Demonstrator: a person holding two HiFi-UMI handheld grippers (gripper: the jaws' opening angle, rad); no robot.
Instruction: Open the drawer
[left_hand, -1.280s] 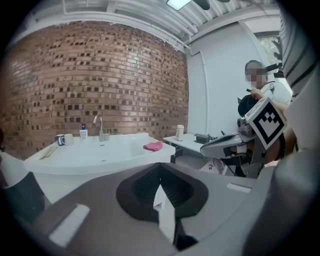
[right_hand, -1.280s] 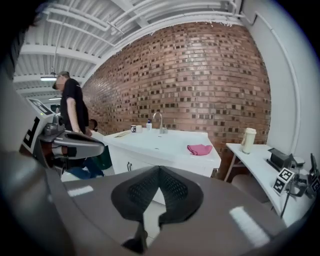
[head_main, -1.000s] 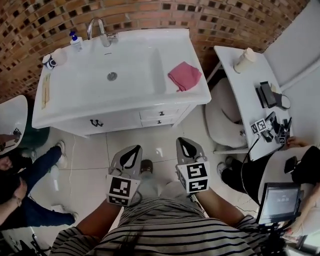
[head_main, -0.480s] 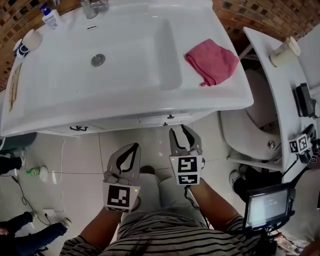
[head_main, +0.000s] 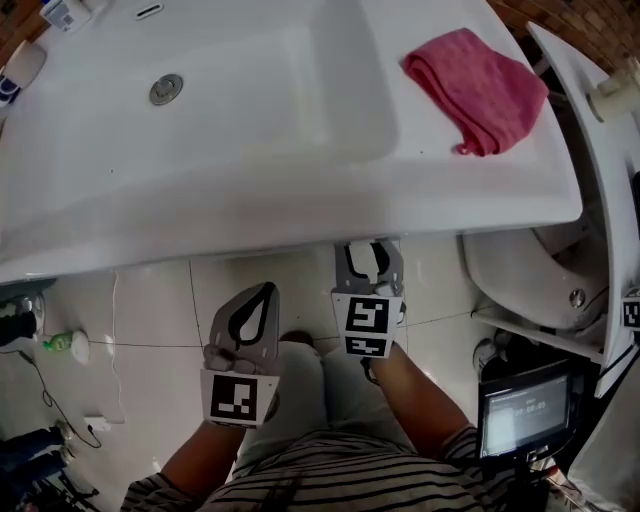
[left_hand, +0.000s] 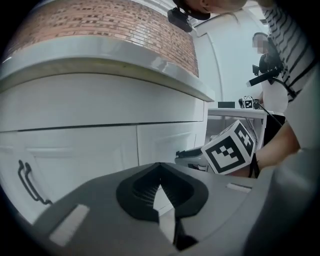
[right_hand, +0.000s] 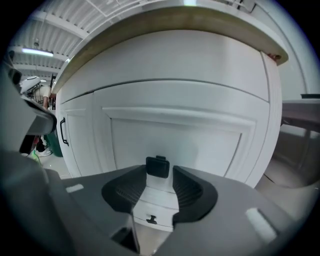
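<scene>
Drawer (right_hand: 175, 137): upper of two white fronts in the cabinet under the sink (head_main: 300, 215), dead ahead of the right gripper (right_hand: 159, 172) at 12 o'clock. It is shut flush.

Right gripper jaws are opening. The small black handle (right_hand: 157, 166) sits in the gap and the pads are not yet on it.

Left gripper (head_main: 265, 290): jaws together, empty, at 9 o'clock of the right one.

Judgement: rigid panel on slides, probably a light pull. The handle is hard, small and likely slick. Pinch it square across its sides and draw straight back.

Second drawer (right_hand: 155, 212) lies at 6 o'clock of the handle. Pink cloth (head_main: 475, 90) on the counter at 1 o'clock. Pale tiled floor (head_main: 150, 300), brick wall (left_hand: 110, 25) behind.
</scene>
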